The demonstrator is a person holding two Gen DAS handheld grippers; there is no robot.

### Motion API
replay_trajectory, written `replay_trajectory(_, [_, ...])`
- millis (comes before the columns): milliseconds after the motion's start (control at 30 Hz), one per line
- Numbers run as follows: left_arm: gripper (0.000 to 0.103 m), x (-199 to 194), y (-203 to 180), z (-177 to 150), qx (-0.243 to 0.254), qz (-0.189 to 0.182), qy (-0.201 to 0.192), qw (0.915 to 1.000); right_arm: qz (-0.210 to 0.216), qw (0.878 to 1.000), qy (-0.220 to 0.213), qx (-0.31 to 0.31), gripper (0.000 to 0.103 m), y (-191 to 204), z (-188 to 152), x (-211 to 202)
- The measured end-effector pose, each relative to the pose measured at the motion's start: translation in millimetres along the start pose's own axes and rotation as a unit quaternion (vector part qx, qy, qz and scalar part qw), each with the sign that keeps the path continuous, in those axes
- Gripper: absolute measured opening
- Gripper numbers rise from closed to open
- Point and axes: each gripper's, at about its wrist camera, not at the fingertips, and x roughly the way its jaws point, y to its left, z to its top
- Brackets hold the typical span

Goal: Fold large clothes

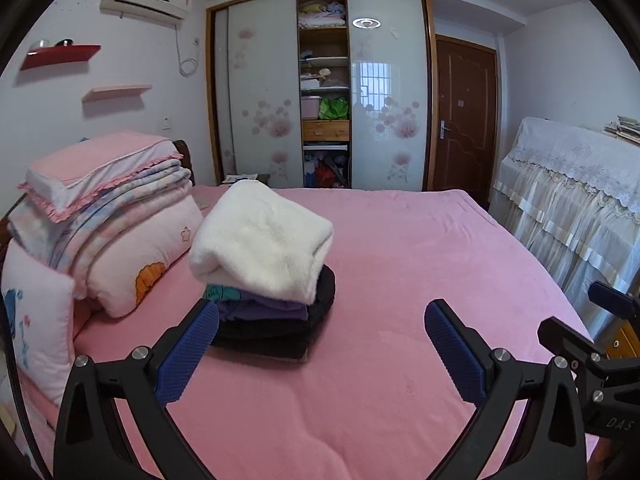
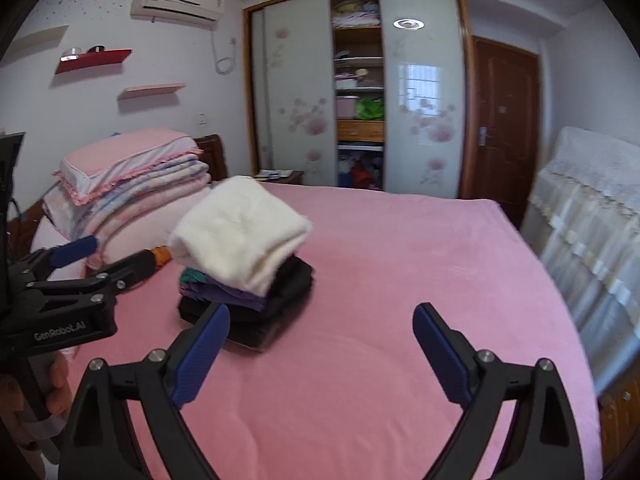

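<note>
A stack of folded clothes sits on the pink bed [image 1: 400,272]: a white fleece garment [image 1: 260,240] on top, a purple one [image 1: 268,310] and a black one [image 1: 280,336] beneath. The stack also shows in the right wrist view, with the white garment [image 2: 240,232] on top. My left gripper [image 1: 322,320] is open and empty, just in front of the stack. My right gripper [image 2: 320,324] is open and empty, hovering over the bed [image 2: 400,280] to the right of the stack. The left gripper also shows in the right wrist view [image 2: 112,256], beside the stack.
Folded pink quilts and pillows [image 1: 108,216] are piled at the bed's left end. A lace-covered piece of furniture [image 1: 572,208] stands along the right side. A wardrobe [image 1: 324,92] with an open middle section and a brown door [image 1: 464,120] are behind the bed.
</note>
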Motion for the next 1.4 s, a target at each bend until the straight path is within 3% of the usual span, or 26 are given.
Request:
replay_trajectory(167, [0.102,-52,-34,-41,-0.027,-0.03,0.021,0.999,-0.041,0.999,0.02,0.02,0.098,-20,-42,-53])
replay_trajectory(433, [0.102,-98,-73,-84,-0.017,-0.028,0.043,0.9985,-0.083,0.993,0.033,0.077,0.098,-54,-92,-110])
replay_trajectory(767, [0.102,-106,-87,-100,-0.017,-0.028,0.072,0.9969,-0.099,0.993,0.037,0.061,0.099,-61,-120,-131])
replay_trajectory(1400, [0.102,-108,-102,-115,-0.005,-0.034,0.092,0.9951,-0.111,0.991,0.031,0.062,0.099,-61,-132,-144])
